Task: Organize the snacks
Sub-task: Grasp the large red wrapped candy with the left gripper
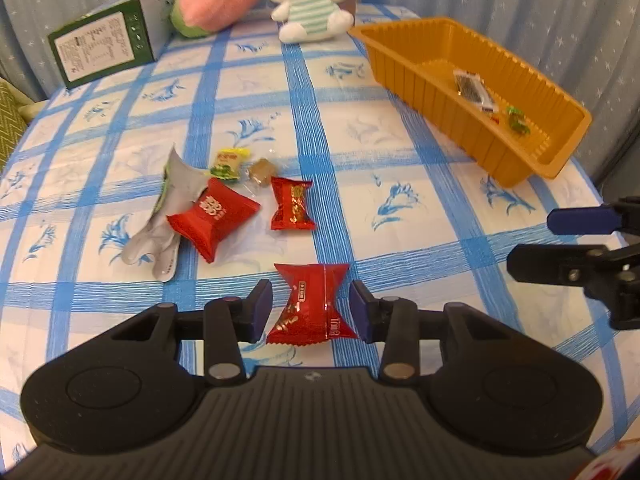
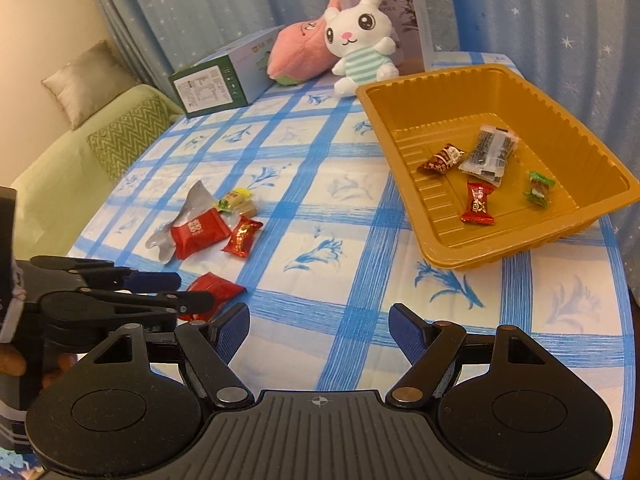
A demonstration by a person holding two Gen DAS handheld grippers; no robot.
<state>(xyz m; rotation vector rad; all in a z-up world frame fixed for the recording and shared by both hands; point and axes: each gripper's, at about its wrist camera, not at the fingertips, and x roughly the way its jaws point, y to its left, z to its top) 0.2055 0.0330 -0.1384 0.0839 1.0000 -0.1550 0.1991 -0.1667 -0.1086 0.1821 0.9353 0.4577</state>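
My left gripper (image 1: 311, 308) points down at the blue-checked tablecloth (image 1: 400, 200) with a red foil-wrapped candy with pinched ends (image 1: 310, 306) lying right between its blue pads (image 1: 262, 308). The jaws stand apart on either side of the wrapper; I see a sliver of cloth between each pad and the candy, so I read it as not yet pinched, though from this angle I cannot be sure the right pad is clear of the foil.

My right gripper (image 2: 319, 330) hangs wide open over bare cloth, nothing between its fingers. From its camera the left gripper sits just beside it, low at the left edge, over the same red candy.

Farther out on the cloth lies a loose cluster: a larger red square packet (image 1: 212, 222) on a crumpled silver wrapper (image 1: 168, 216), a smaller red candy (image 1: 291, 204), a yellow-green sweet (image 1: 228, 164) and a brown toffee in clear film (image 1: 262, 171).

The ribbed orange plastic tray (image 2: 400, 120) sits well apart, holding several wrapped snacks.
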